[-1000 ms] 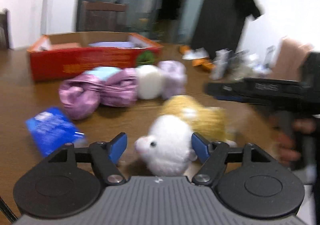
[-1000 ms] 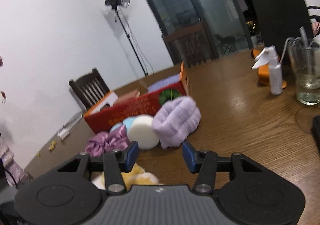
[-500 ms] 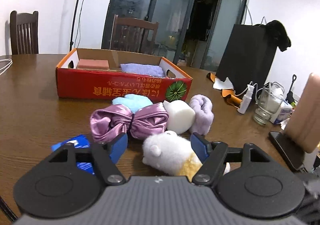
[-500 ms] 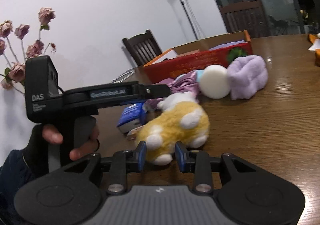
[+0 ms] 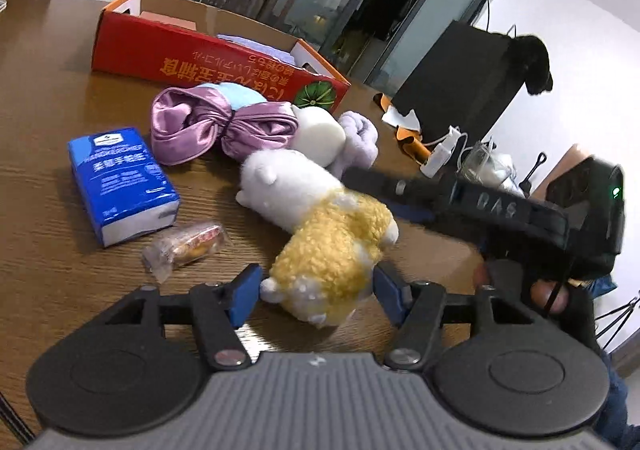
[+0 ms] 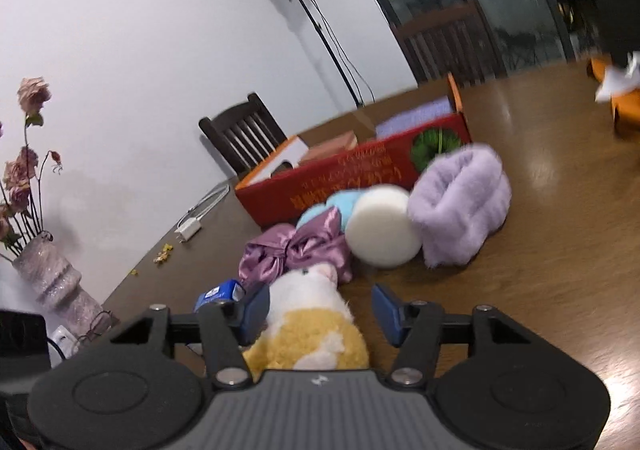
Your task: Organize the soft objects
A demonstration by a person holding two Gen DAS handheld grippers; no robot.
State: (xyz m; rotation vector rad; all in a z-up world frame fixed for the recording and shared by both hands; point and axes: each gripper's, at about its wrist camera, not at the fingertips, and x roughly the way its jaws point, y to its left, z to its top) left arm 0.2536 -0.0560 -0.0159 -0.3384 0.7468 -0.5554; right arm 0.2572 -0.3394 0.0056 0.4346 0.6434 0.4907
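A white and yellow plush toy [image 5: 320, 226] lies on the wooden table. My left gripper [image 5: 316, 296] is open, its jaws on either side of the plush's yellow rear end. My right gripper [image 6: 318, 312] is open too, above the plush [image 6: 310, 318], which sits between its jaws. The right gripper's body [image 5: 492, 210] shows in the left wrist view. Beyond lie a purple satin bow [image 5: 216, 126], a white foam cylinder [image 6: 382, 228], a lilac fluffy band [image 6: 460, 206] and a light blue soft thing [image 6: 326, 208], in front of a red cardboard box [image 5: 216, 58].
A blue tissue pack [image 5: 120, 182] and a wrapped snack [image 5: 188, 244] lie left of the plush. A vase with dried roses [image 6: 48, 278], glasses, a charger and chairs stand at the table's far side. A glass, spray bottle and orange item sit at the right [image 5: 480, 162].
My left gripper has swung round to the plush's yellow rear end. My right gripper has opened wider and moved over the plush, now facing the box.
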